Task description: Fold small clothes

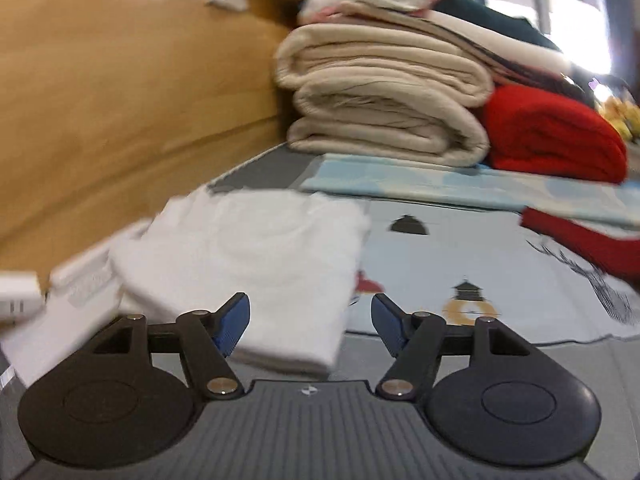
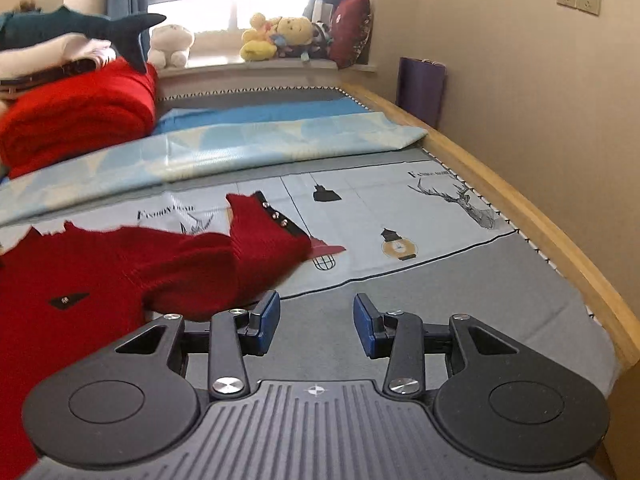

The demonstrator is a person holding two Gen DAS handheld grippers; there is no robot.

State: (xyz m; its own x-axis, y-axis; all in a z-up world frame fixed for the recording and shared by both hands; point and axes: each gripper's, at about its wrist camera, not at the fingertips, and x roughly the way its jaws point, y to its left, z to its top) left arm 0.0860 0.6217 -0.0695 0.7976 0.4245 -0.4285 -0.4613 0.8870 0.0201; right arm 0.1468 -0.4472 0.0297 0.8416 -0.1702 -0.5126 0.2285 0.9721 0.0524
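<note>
The bed [image 2: 400, 320] filled the room, its wooden rail [image 2: 540, 236] hard against the right wall, with open grey sheet near it. A red sweater [image 2: 100, 280] sprawled left; a folded white garment [image 1: 256, 256] lay before the left gripper [image 1: 311, 320]. Both it and the right gripper [image 2: 316, 322] stood apart, empty.

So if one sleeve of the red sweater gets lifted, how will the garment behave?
The red sweater is ribbed knit lying rumpled, so it likely droops and drags rather than holding shape. Its sleeve will probably stretch a little. On the smooth printed sheet it may slide.
</note>
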